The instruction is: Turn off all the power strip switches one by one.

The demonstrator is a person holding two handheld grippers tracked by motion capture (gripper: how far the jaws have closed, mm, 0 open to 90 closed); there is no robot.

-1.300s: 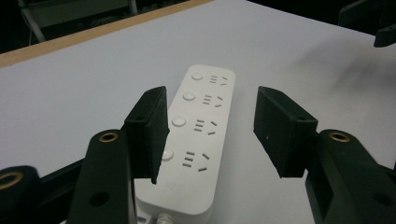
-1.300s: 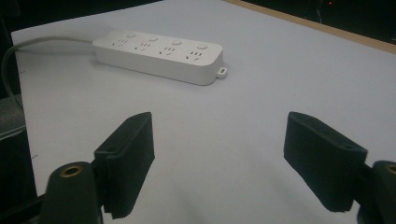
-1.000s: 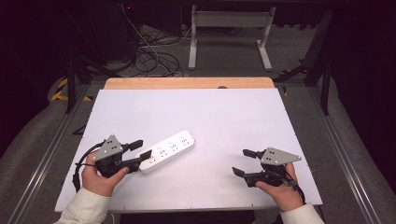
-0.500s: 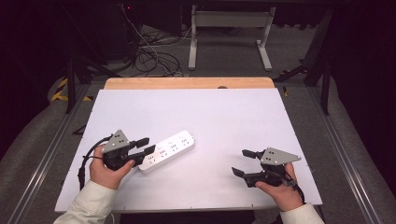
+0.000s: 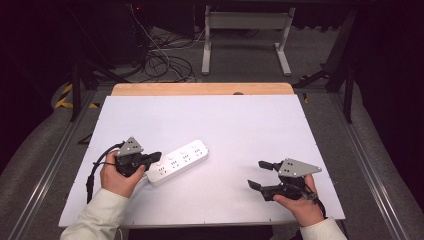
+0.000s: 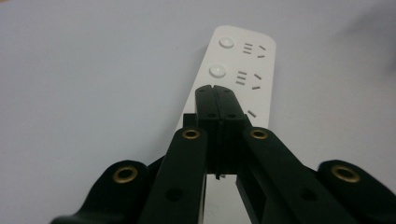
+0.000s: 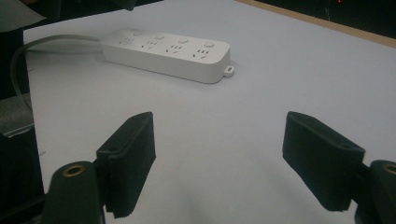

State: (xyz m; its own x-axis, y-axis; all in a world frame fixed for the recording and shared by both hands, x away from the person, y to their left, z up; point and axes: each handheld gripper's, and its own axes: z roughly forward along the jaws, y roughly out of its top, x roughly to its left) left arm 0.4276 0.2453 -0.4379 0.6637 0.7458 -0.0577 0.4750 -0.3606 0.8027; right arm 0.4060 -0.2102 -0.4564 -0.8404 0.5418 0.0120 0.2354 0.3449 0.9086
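Left gripper (image 6: 216,91) over the near end of the white power strip (image 6: 243,60), jaws just closed, pressed together, nothing between them. Strip flat on the white table (image 6: 93,70).

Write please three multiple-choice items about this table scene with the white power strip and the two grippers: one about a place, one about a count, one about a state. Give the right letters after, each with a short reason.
1. Where does the power strip lie on the table?
A. on the person's left part, by the left gripper
B. at the far right corner
C. under the right gripper

2. How many round buttons does the power strip show in the right gripper view?
A. two
B. four
C. six

3. How do the jaws of the right gripper stand?
A. shut on the strip
B. shut on nothing
C. open, with nothing between them

Right letters: 1 A, the high view shows the strip beside the left gripper. 2 B, four buttons sit in a row along its top. 3 C, the right gripper view shows the jaws wide apart over bare table.
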